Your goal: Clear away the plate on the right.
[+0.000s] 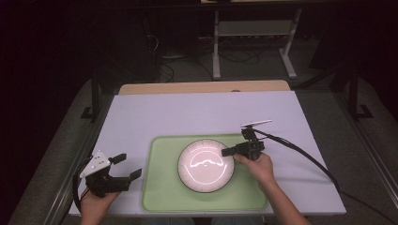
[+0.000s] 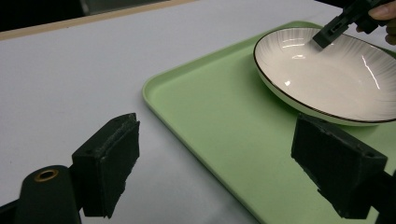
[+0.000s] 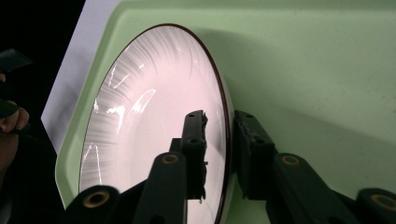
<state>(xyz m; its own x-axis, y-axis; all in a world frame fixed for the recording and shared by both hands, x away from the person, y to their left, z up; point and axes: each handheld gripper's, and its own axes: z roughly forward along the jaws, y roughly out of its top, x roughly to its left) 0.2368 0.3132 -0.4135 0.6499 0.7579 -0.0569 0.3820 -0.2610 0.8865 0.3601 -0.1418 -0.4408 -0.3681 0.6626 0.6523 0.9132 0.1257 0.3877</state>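
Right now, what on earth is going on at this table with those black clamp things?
A person sits at a white table holding a two-jaw gripper in each hand. The right gripper has its jaws either side of the rim of a white plate, one inside and one outside, closed on the edge. The plate sits on a green tray. The left gripper hangs open to the left of the tray, holding nothing.

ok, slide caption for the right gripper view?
Right hand-held gripper closed on the rim of a white plate resting on a green tray.
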